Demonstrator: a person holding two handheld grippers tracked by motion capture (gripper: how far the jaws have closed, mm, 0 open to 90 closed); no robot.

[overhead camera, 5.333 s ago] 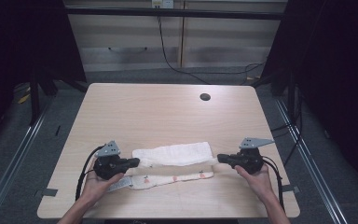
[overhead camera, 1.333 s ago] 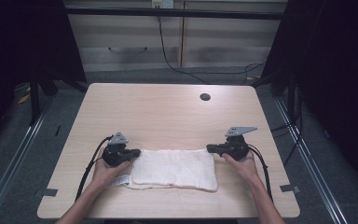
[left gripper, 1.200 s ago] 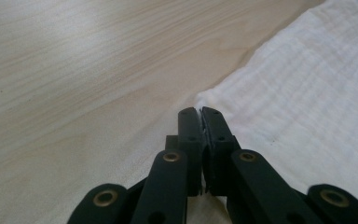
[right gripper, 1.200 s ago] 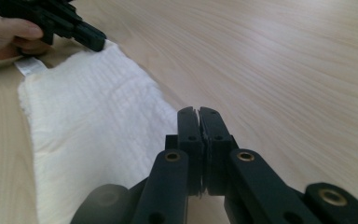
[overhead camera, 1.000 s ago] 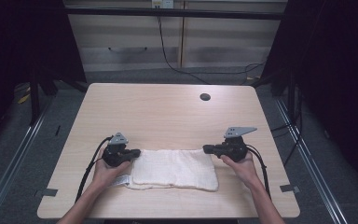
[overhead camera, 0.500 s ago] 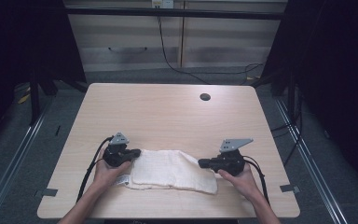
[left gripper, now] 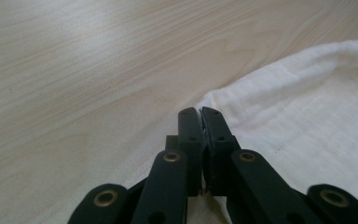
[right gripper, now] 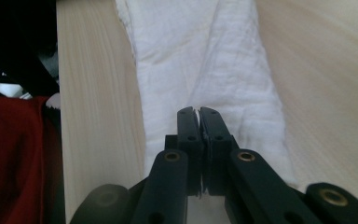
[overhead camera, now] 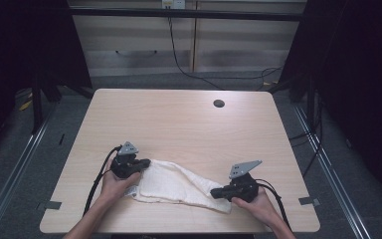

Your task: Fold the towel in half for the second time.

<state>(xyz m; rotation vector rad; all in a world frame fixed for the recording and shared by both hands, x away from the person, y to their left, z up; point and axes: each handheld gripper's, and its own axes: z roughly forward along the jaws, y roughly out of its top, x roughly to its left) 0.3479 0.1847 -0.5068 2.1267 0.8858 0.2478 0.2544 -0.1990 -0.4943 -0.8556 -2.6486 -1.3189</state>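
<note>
A white towel (overhead camera: 171, 183) lies crumpled near the front of the wooden table (overhead camera: 179, 124). My left gripper (overhead camera: 145, 163) is at the towel's far left corner, its jaws shut with a thin edge of cloth pinched between them. In the left gripper view that gripper (left gripper: 199, 112) sits at the corner of the towel (left gripper: 307, 116). My right gripper (overhead camera: 214, 192) is at the towel's right end near the table's front edge, also shut on cloth. In the right gripper view the towel (right gripper: 205, 60) stretches away from the closed jaws of that gripper (right gripper: 198, 111) in a long narrow fold.
A dark round hole (overhead camera: 219, 103) sits in the table's far right part. The table's front edge (right gripper: 98, 116) lies just left of the towel in the right gripper view, with a red garment (right gripper: 9, 158) below it. Cabinets and cables stand behind the table.
The right gripper has moved toward the table's front edge and a little left, dragging the towel's right end with it, so the flat rectangle has turned skewed and bunched. The left gripper stayed put.
</note>
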